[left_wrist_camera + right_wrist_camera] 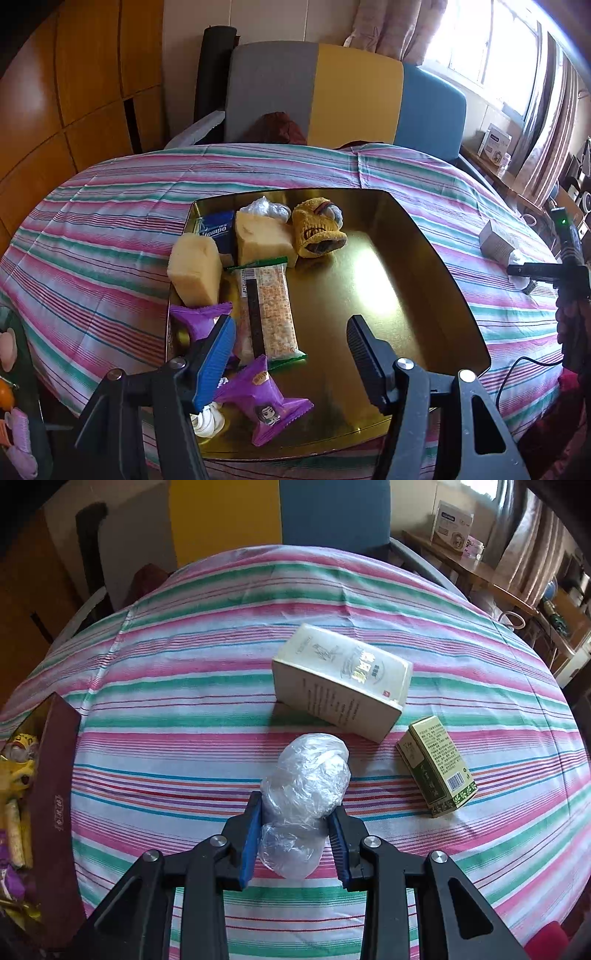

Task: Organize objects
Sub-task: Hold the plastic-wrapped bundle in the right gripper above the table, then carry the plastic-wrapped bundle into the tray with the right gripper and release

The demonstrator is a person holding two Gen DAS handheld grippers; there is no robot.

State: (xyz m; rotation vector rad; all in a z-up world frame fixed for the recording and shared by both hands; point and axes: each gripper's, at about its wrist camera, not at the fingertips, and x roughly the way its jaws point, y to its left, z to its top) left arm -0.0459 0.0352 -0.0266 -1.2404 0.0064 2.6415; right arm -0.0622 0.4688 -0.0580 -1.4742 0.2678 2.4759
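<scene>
**Item in hand: crumpled plastic bundle**

I have the clear plastic bundle [304,797] pinched between the blue pads of my right gripper [295,836], jaws narrow and pressing its sides. It is translucent, whitish, wrinkled film wadded into two soft lobes, one bulging ahead of the pads and one behind them. It sits over the striped tablecloth [184,701]; I cannot tell whether it touches the cloth.

Just beyond it: a cream carton [341,683] lying on its side. To its right, near: a small green box [437,766], barcode up.

At the left edge: the dark red wall of the gold tray [55,775].

My left gripper [291,354] hangs over that tray with jaws wide and nothing between them. Tray contents: two pale sponge blocks [195,269], a long cereal bar [267,306], purple snack packets [264,402], a blue tissue pack [218,230], a yellow knitted item [317,232].
</scene>
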